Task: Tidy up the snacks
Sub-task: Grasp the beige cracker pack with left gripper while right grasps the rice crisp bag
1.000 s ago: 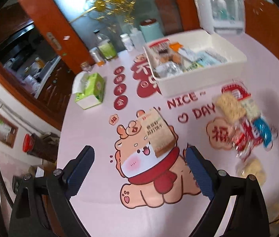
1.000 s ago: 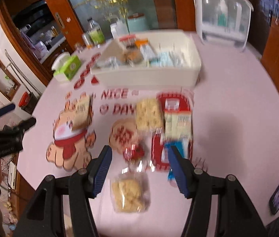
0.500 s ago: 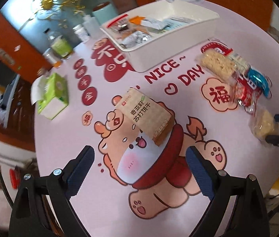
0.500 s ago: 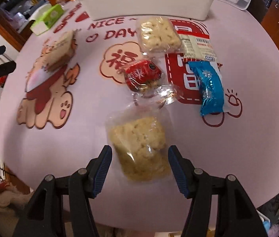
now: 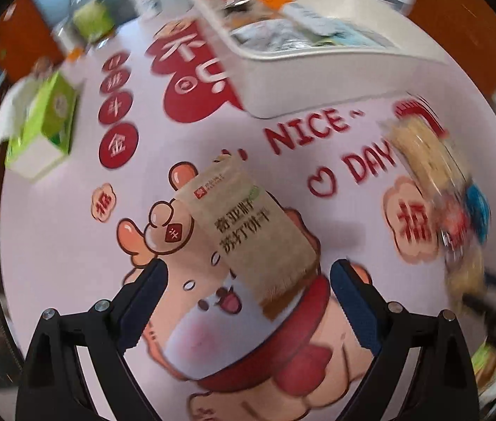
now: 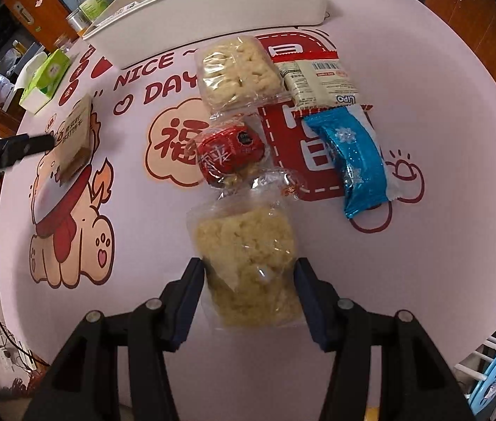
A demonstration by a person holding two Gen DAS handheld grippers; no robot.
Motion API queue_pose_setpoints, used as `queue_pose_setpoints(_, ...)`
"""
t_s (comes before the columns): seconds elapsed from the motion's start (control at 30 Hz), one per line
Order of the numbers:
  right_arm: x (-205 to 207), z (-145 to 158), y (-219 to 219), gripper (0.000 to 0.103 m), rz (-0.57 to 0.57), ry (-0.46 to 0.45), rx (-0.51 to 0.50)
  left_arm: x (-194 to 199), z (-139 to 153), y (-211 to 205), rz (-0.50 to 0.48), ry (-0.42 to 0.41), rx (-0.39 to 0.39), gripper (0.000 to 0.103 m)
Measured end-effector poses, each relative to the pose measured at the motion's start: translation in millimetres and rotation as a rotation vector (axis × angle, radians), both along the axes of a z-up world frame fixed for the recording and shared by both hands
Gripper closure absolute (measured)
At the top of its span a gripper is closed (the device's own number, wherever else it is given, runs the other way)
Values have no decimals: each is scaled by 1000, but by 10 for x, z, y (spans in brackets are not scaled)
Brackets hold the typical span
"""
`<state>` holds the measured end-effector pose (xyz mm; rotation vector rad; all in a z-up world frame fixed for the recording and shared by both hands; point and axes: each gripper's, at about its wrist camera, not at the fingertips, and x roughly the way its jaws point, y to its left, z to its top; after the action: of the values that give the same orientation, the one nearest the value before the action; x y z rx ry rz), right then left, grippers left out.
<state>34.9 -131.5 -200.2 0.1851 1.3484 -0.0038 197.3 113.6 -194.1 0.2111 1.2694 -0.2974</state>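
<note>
Right wrist: right claw (image 6: 248,280) brackets a crinkly clear-wrapped crumbly cake (image 6: 246,263); left claw (image 5: 248,291) gapes over a kraft-paper pack (image 5: 251,231).

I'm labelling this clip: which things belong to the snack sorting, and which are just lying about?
Snack job:
- white rectangular plastic bin
- brown paper cracker packet
- clear-wrapped pale rice cake, between the right tongs
- red foil sweet
- blue foil packet

Lying about:
- green tissue box
- clear plastic bottle

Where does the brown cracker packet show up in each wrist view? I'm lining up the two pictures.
Left wrist: brown cracker packet at centre, lying on the cartoon dog print, just ahead of the open left gripper.
Right wrist: same packet far left.
Shared landmark: white bin.
</note>
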Motion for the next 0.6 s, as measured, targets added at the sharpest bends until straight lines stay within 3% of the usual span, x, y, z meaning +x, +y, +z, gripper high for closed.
queue_pose_setpoints(0.13,-5,17,-43,50,-6,11,19,181,-147,-5,144,-9,52,10)
queue_pose_setpoints(0.23,10,23,-58,52,-8,18,30,297,-261,10,229,15,44,10)
queue_pose_setpoints(0.5,-84,137,-160,55,-24,1,37,458,-528,59,391,89,56,8)
queue_pose_setpoints(0.6,-100,188,-194,55,-29,-7,41,444,-553,154,444,111,4,14)
